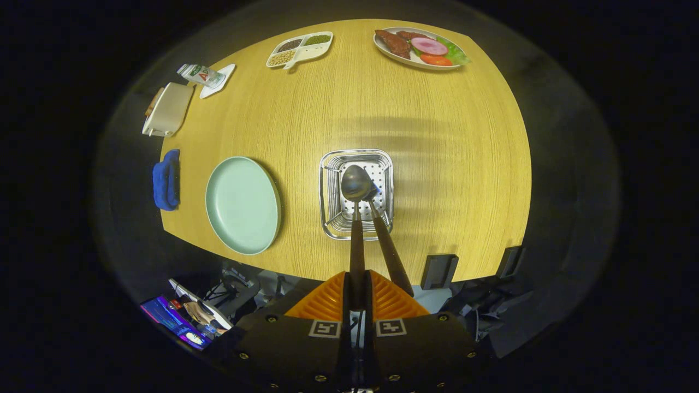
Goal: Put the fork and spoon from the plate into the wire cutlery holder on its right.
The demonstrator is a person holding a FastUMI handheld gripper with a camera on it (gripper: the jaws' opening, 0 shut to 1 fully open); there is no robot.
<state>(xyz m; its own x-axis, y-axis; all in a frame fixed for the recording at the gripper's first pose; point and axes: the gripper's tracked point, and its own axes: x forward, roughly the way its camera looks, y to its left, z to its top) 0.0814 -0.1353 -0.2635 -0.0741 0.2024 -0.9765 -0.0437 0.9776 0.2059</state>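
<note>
I've got the gripper [357, 292] clamped on the spoon [356, 188] handle, bowl down over the holder [327, 188] near the table's [437, 164] near edge, fork [390, 254] already in, next lower and release

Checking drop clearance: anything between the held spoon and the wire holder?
Nothing visible. The tongs are shut on the spoon, bowl directly over the open wire holder. The fork already leans inside, beside the spoon's handle.

Spoon [356, 183] in jaws above holder [356, 194]
</note>
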